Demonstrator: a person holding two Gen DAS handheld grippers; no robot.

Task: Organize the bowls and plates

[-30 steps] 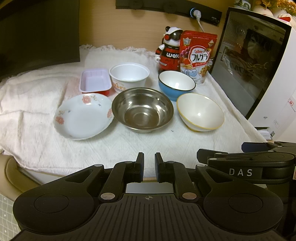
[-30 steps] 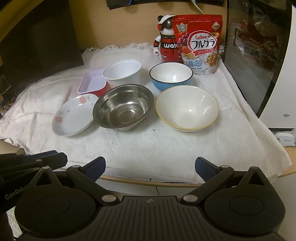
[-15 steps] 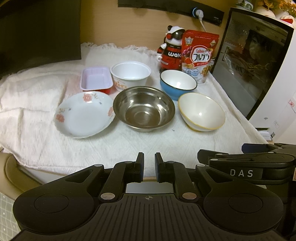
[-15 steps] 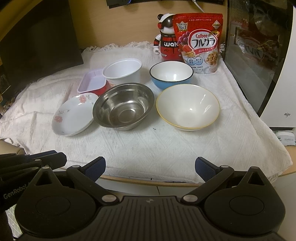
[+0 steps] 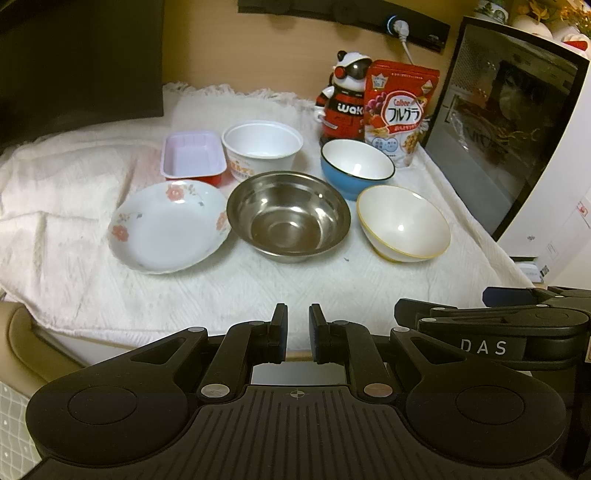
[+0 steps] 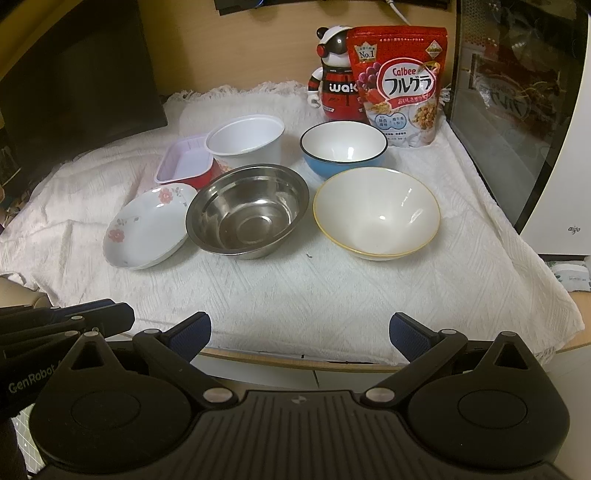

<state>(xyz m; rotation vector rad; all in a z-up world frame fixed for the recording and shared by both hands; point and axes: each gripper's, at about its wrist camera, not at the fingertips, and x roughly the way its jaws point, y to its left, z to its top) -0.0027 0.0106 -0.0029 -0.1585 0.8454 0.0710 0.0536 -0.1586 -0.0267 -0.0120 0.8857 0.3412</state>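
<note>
**Nothing stacked yet: all dishes still laid out singly**

Landmark: steel bowl (image 5: 289, 216), mid-table (image 6: 332, 295) on the white cloth.
- Left of it, touching its rim: floral plate (image 5: 168, 227).
- Behind-left: rectangular tray (image 5: 194, 158), then white plastic cup bowl (image 5: 263, 149).
- Behind-right: blue bowl (image 5: 356, 166).
- Right: cream yellow-rimmed bowl (image 6: 376, 214), apart from it.

Judgement: task at the start, every piece left to sort.

Left hand-held gripper (image 5: 297, 334): narrow, empty. Right hand-held gripper (image 6: 300, 332): wide, empty. Both near the table's front edge, well apart from the dishes.

View differences: left wrist shows the wall plug (image 5: 400, 27); right wrist crops it but shows the cereal bag (image 6: 400, 81) front in full and the tray partly hidden by the cup bowl.
</note>
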